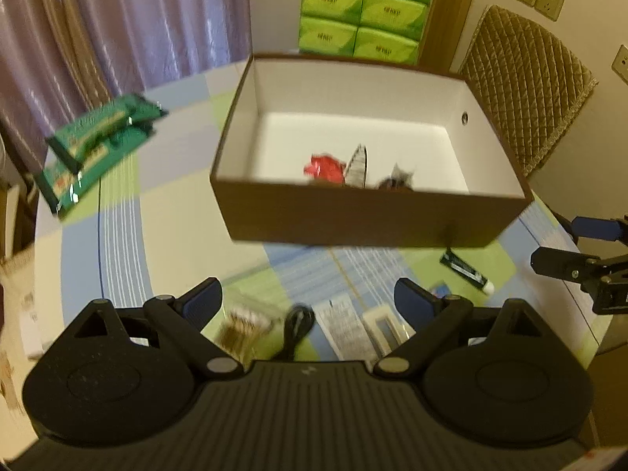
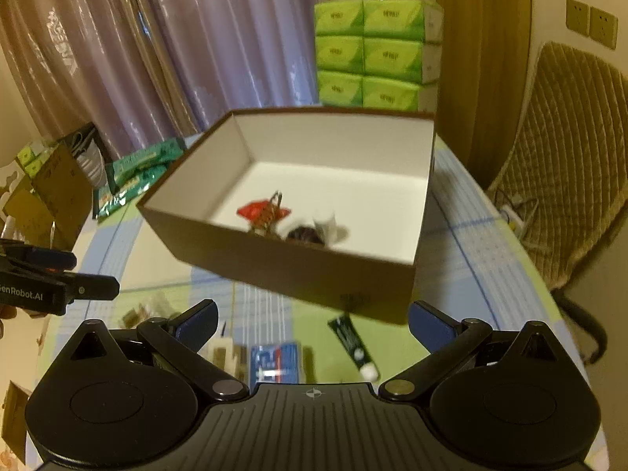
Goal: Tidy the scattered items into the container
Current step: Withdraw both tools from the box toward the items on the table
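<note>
Our left gripper (image 1: 308,298) hovers with its fingers (image 1: 204,300) spread wide and nothing between them. Just below lie a blurred brown packet (image 1: 243,329), a black cord (image 1: 296,324) and a white paper slip (image 1: 345,327) on the desk (image 1: 176,227). Our right gripper (image 2: 314,322) is also spread apart and empty, above a blue-and-red card (image 2: 274,357). A dark tube with a white cap (image 2: 353,343) rests ahead of its fingers, one end touching or just under the near wall of the brown box (image 2: 294,271). Inside the white-lined box we see a red wrapper (image 1: 325,167) and a few other small pieces, too blurred to name. Far left on the checked cloth sit green packets (image 1: 90,145). Beyond stand stacked green tissue packs (image 1: 361,11), mauve curtains (image 1: 117,19) and a quilted chair (image 1: 526,86).
</note>
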Available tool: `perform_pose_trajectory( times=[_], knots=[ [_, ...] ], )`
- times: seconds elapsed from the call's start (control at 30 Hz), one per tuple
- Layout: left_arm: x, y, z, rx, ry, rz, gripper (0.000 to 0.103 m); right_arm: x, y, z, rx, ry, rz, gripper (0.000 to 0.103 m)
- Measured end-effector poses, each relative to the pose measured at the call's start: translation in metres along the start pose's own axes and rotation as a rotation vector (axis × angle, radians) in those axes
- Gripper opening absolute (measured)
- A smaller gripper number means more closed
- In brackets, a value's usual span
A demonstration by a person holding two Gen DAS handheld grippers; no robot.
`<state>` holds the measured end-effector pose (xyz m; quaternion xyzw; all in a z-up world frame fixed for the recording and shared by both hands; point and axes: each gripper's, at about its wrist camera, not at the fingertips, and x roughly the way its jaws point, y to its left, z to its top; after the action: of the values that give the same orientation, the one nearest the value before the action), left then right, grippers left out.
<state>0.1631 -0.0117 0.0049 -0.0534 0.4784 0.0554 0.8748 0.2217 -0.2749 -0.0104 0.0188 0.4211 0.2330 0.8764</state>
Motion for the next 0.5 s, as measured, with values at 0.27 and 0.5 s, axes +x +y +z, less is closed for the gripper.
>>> perform_pose_trajectory(
  times=[0.27,0.5],
  knots=[
    [0.01,-0.001,-0.037,-0.028,0.048,-0.004,0.092,0.008,0.007,-0.03,-0.004,0.067,-0.004,0.1],
    [0.023,-0.002,-0.063,-0.043,0.1,-0.013,0.092,0.02,0.013,-0.051,-0.017,0.12,0.017,0.099]
  ],
)
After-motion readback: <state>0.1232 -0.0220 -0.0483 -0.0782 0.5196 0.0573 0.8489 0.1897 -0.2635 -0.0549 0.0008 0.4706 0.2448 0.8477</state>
